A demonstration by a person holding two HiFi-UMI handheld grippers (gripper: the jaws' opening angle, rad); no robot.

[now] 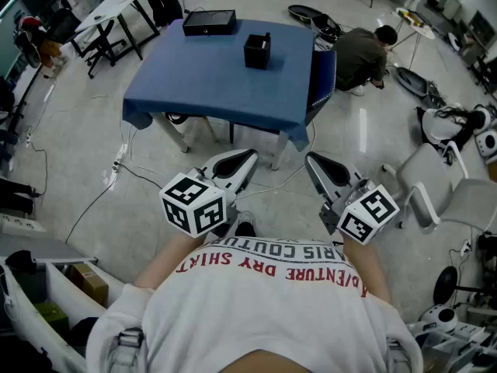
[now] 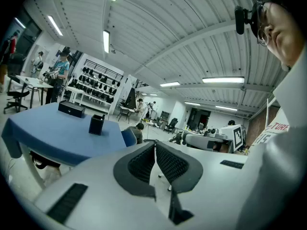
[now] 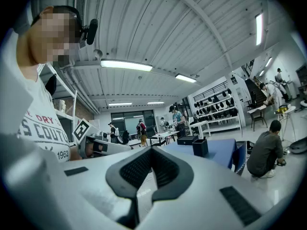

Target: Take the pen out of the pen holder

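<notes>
The left gripper [image 1: 245, 157] is held level in front of the person's torso, its jaws closed tip to tip with nothing between them. Well beyond it, on the blue-covered table [image 1: 210, 88], a black box [image 1: 209, 22] sits at the far edge, and to its right the black pen holder [image 1: 257, 51] stands upright with the pen [image 1: 267, 36] showing just above its rim. The right gripper [image 1: 311, 158] is held beside the left, clear of the table, its jaws also closed and empty.
</notes>
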